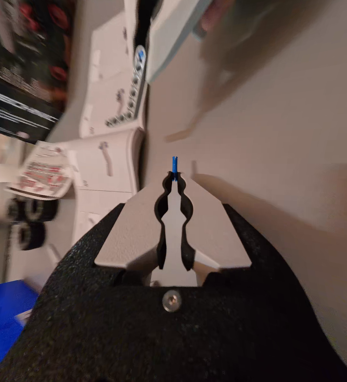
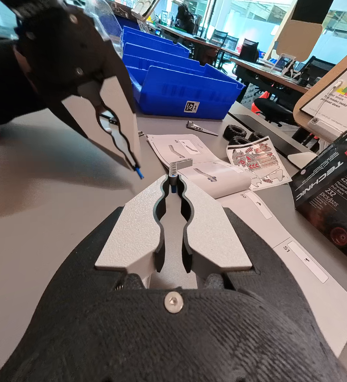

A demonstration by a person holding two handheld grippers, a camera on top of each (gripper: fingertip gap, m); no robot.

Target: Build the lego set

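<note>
My left gripper (image 1: 175,175) is shut on a small blue pin (image 1: 174,165) that sticks out past its tips. In the right wrist view the same gripper (image 2: 136,165) comes in from the upper left, with the blue pin (image 2: 139,172) pointing down toward the table. My right gripper (image 2: 173,179) is shut on a grey angled beam (image 2: 175,167) that stands up out of its tips; a blue pin (image 2: 173,189) sits in the beam's lower end. The left gripper's pin tip is a short way left of the beam.
An open instruction booklet (image 2: 209,177), a sticker sheet (image 2: 257,163), black tyres (image 2: 235,132), a grey beam piece (image 2: 199,128), blue bins (image 2: 178,91) and the black set box (image 2: 333,186) lie on the grey table. The left wrist view is blurred and tilted.
</note>
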